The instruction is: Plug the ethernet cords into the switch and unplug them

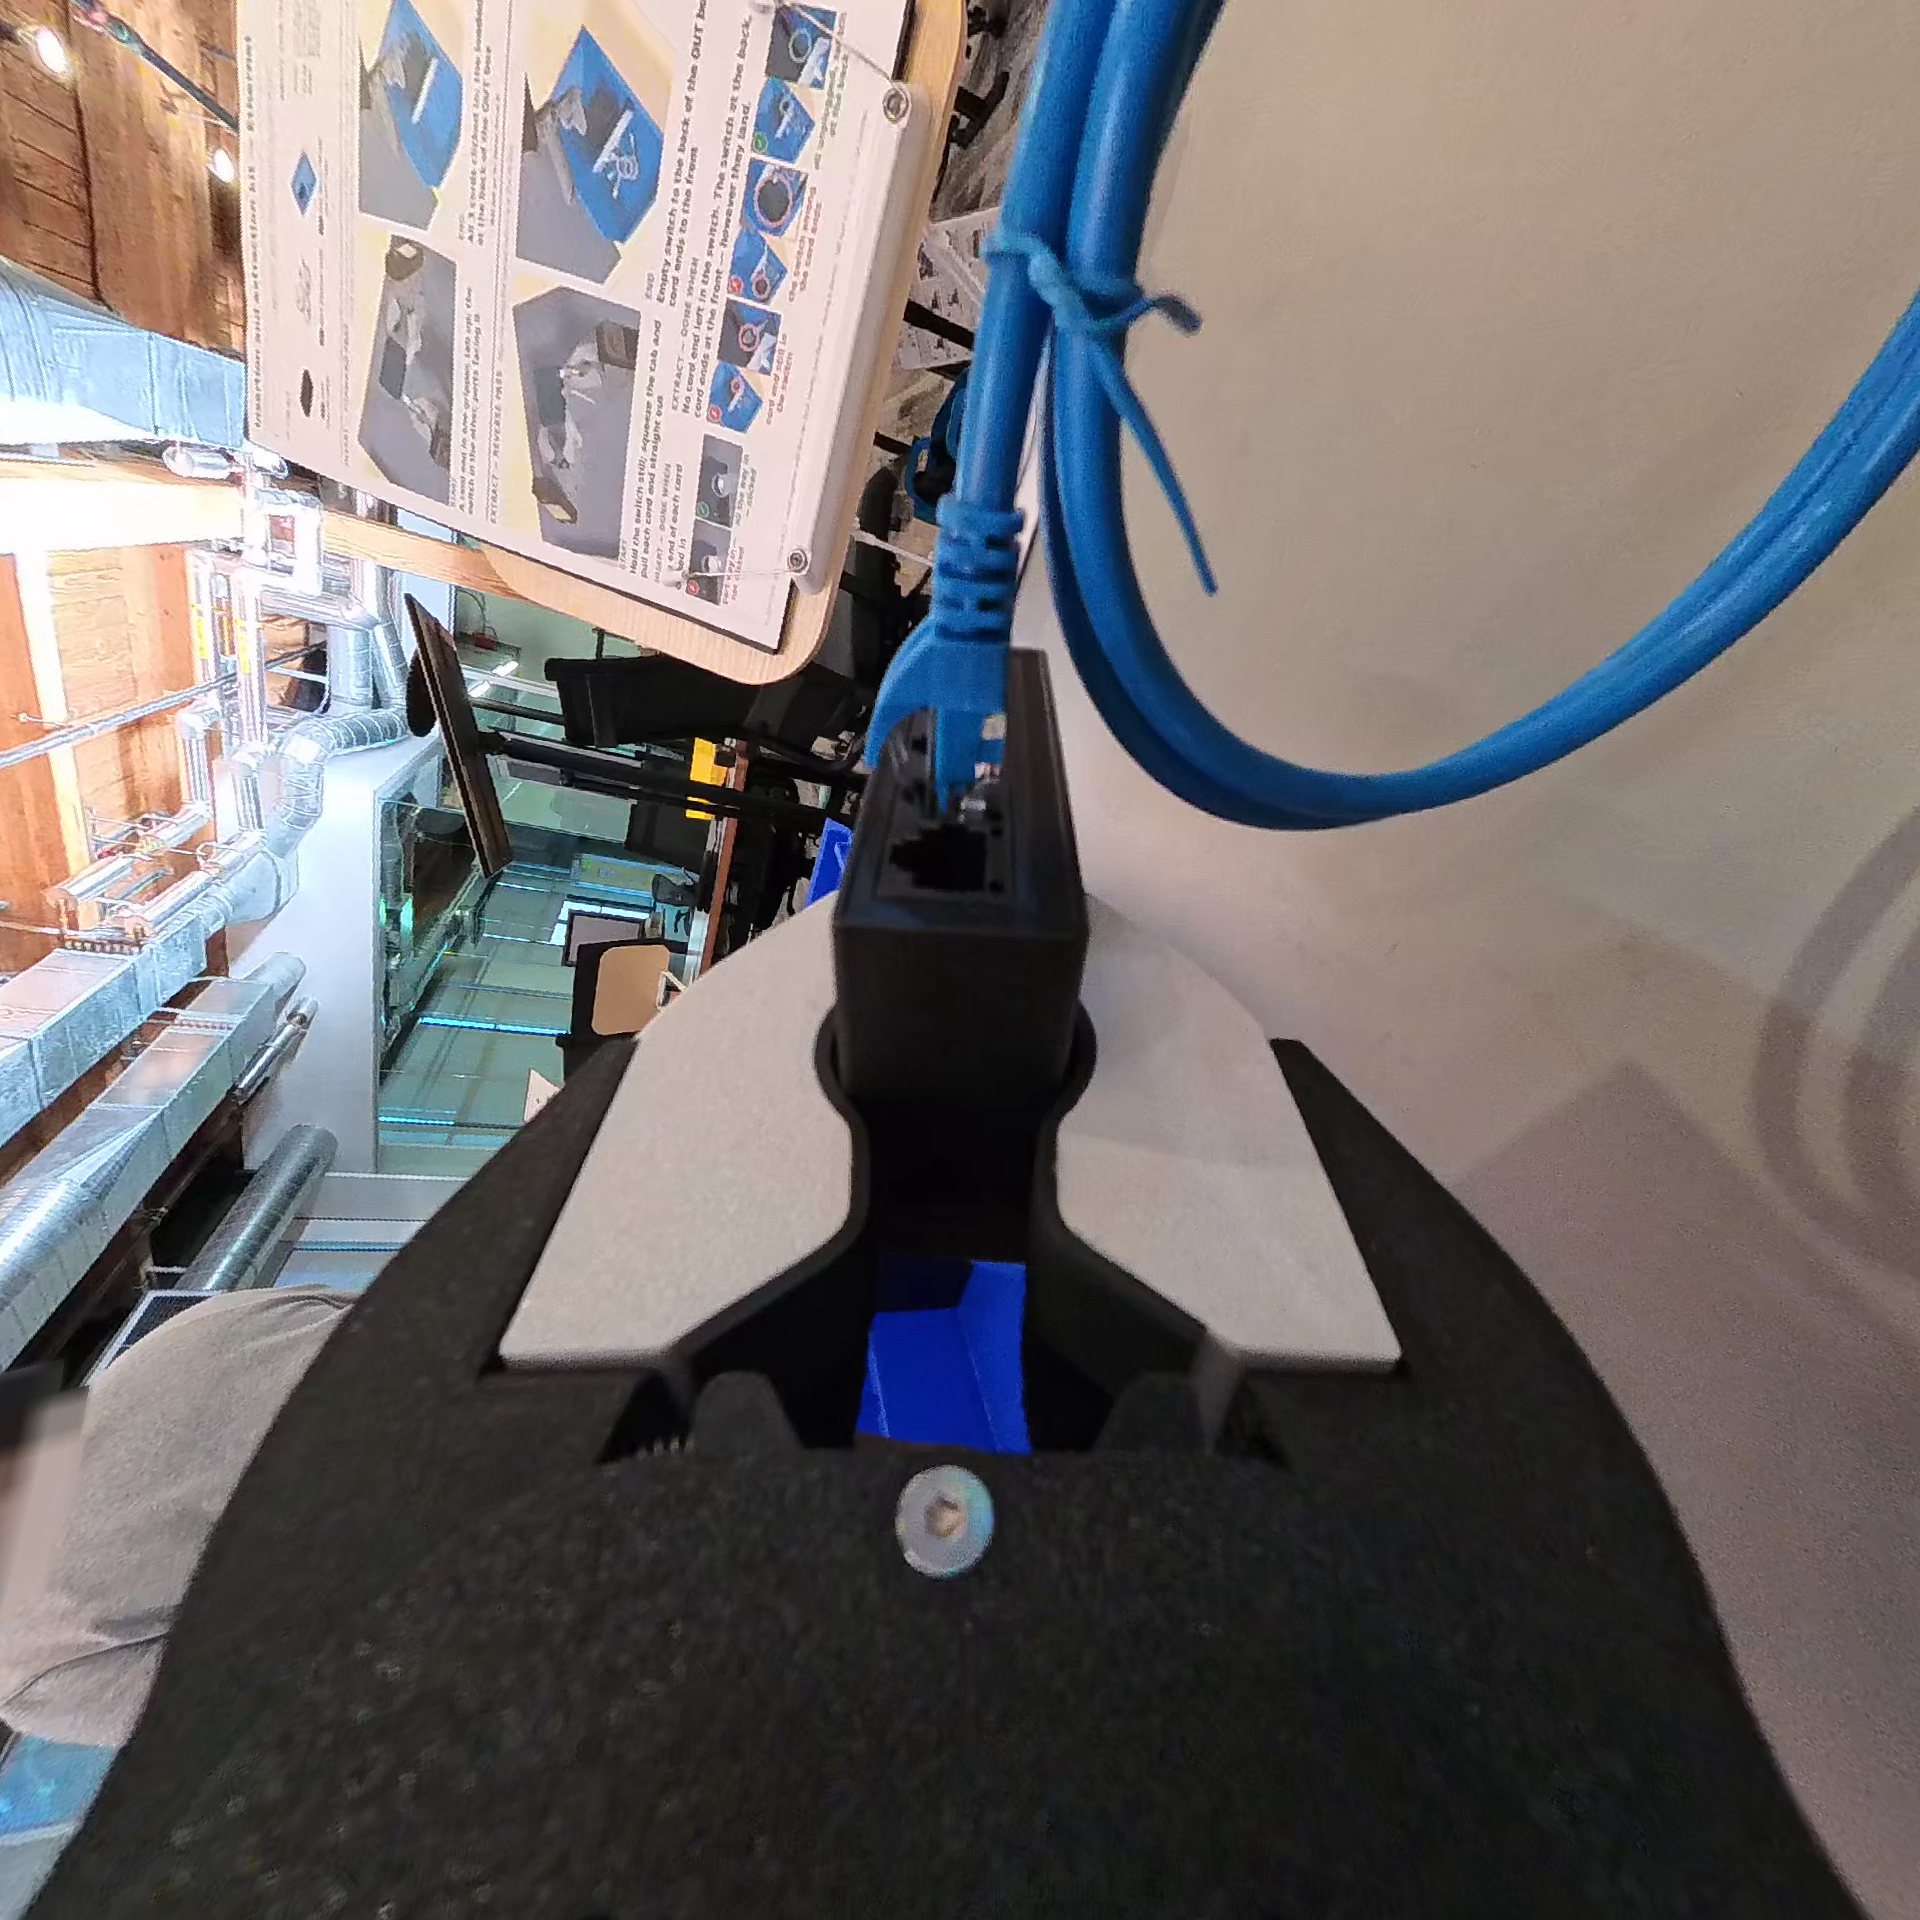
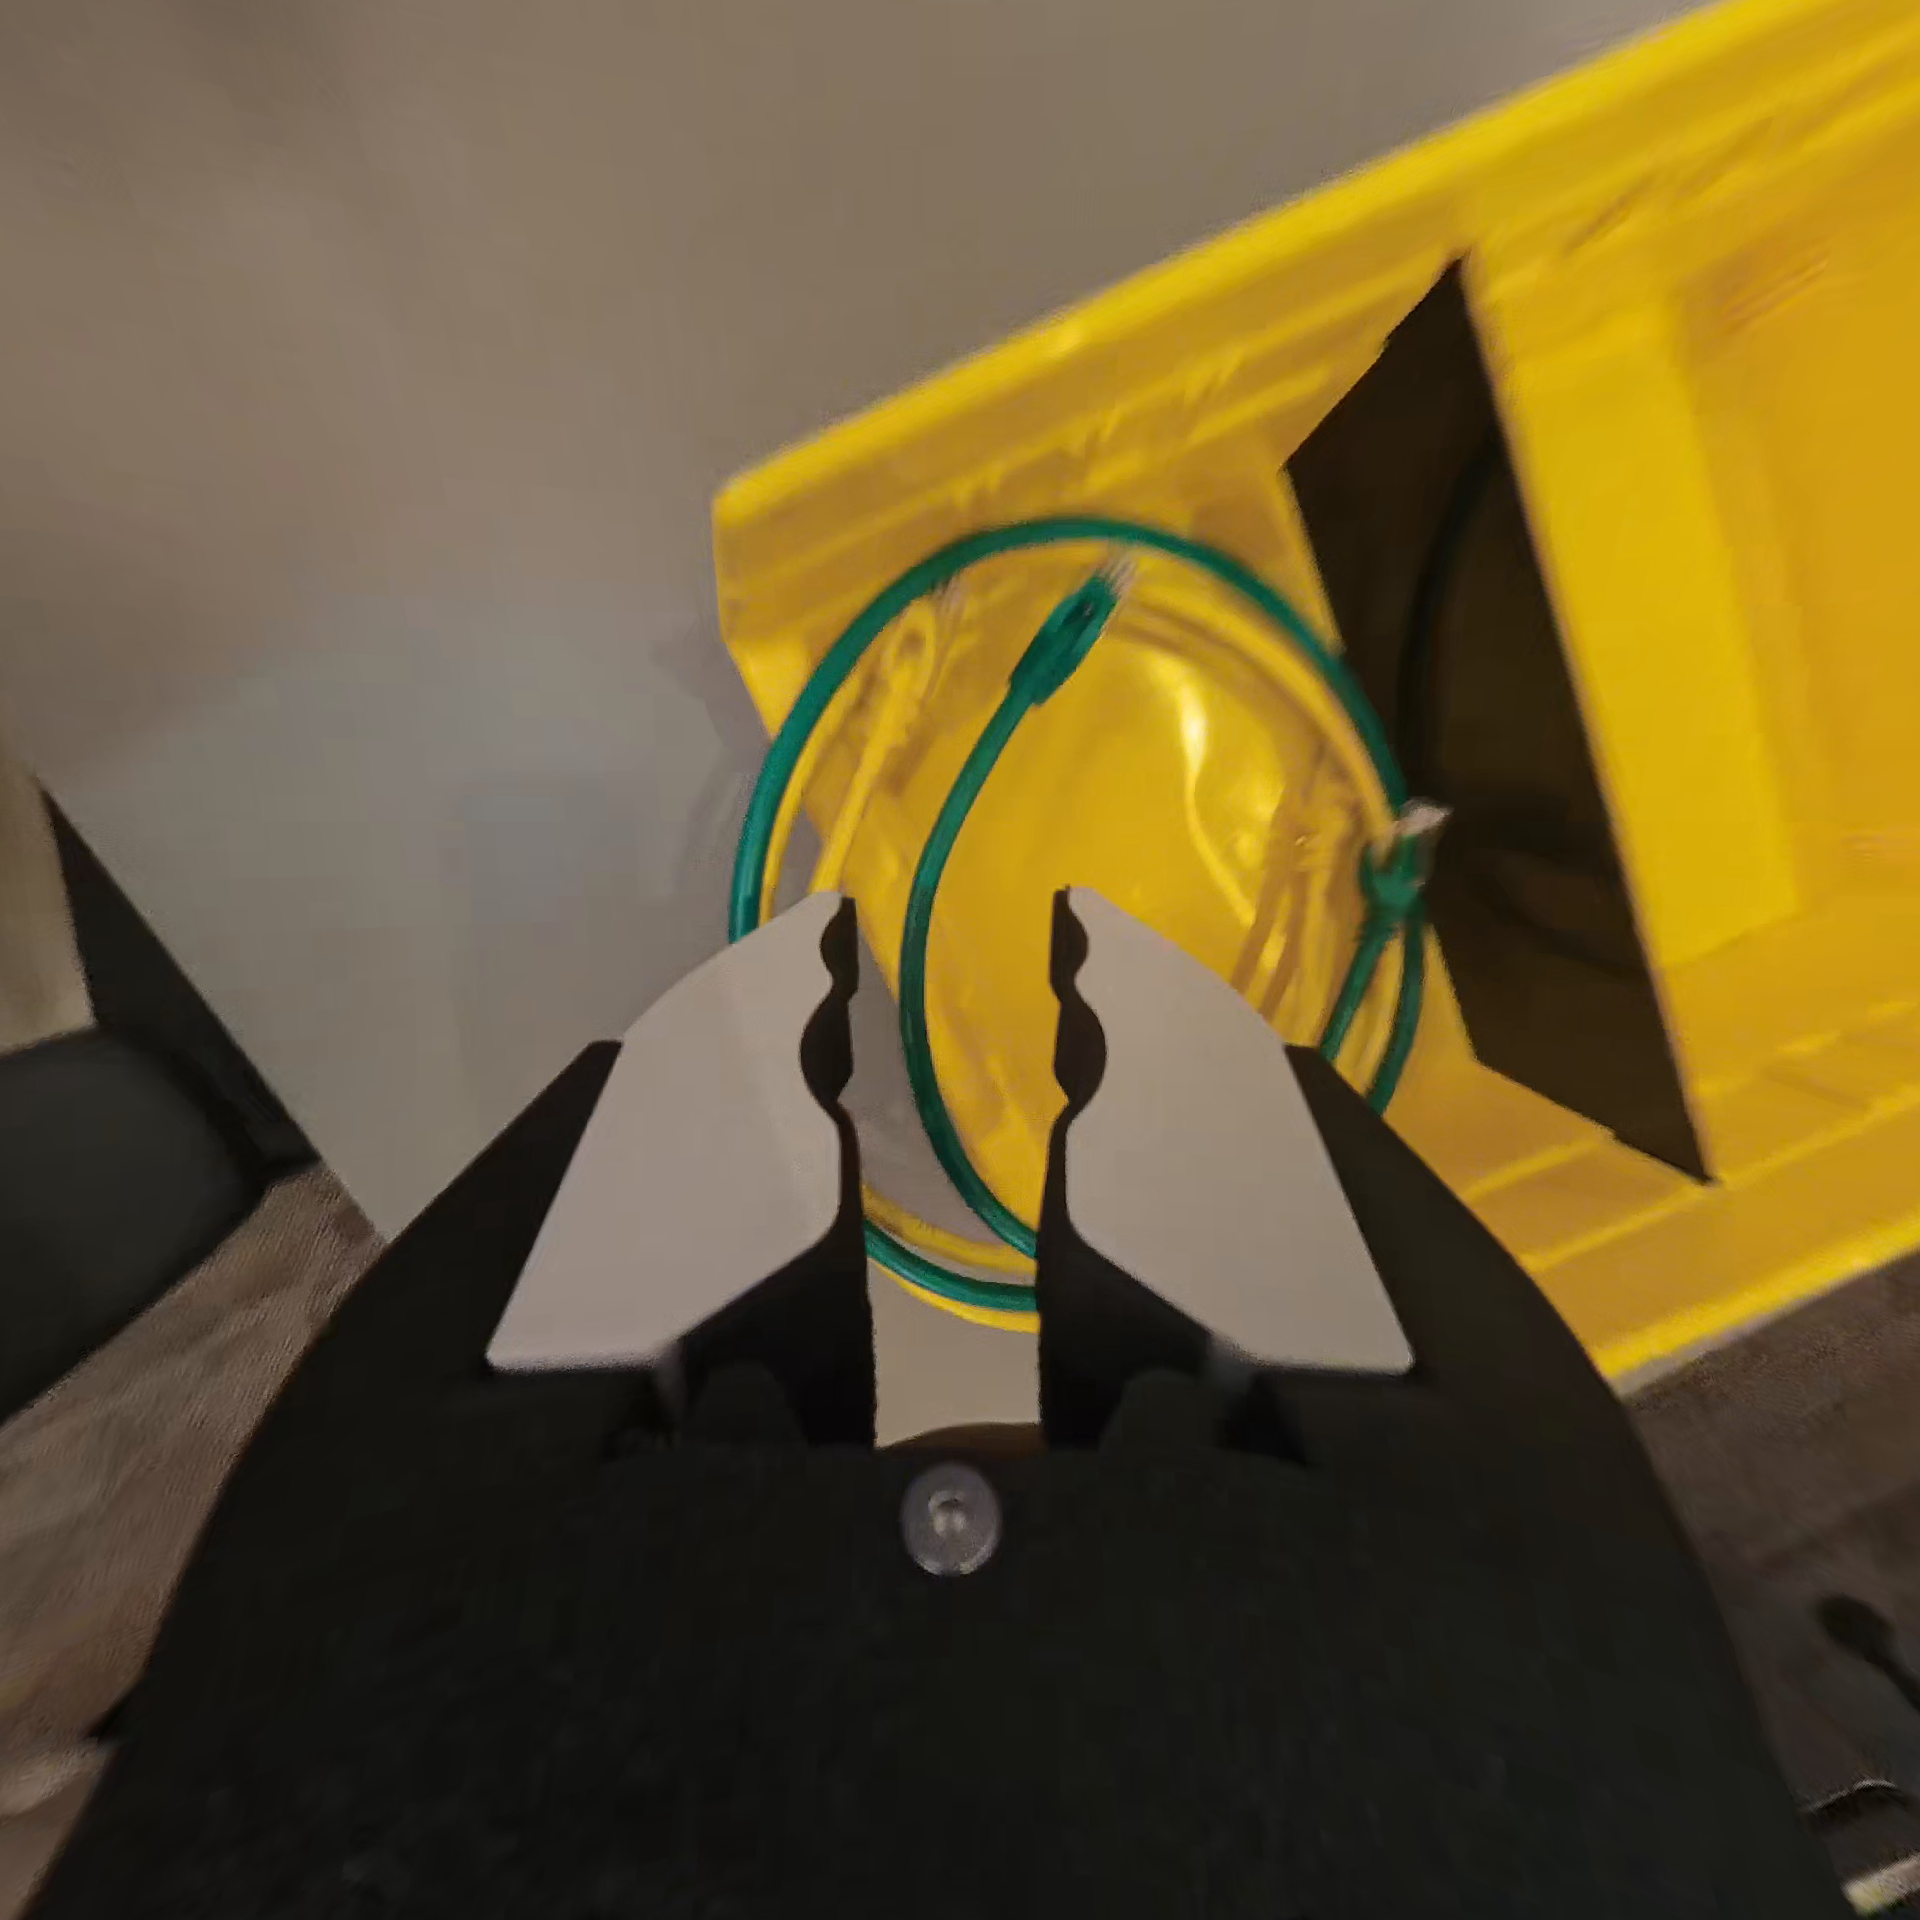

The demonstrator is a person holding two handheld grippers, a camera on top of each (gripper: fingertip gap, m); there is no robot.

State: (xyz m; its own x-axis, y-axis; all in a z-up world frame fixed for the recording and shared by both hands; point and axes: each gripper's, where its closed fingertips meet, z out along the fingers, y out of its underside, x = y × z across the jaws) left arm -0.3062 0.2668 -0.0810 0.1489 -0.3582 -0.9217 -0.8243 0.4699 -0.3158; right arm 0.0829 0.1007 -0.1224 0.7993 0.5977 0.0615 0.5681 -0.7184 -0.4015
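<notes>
Jaws of the left gripper (image 1: 956, 1049) were clamped on one end of the black switch (image 1: 961, 883), which carried a blue ethernet cord (image 1: 971, 623) plugged into a port. Jaws of the right gripper (image 2: 956, 914) stood narrowly parted and empty, just before a looped green ethernet cord (image 2: 935, 935) lying against a yellow bin (image 2: 1621, 644).

The left gripper (image 1: 956, 1023) is clamped on the near end of the black switch (image 1: 961, 873). The right gripper (image 2: 954, 935) is parted, holding nothing.
</notes>
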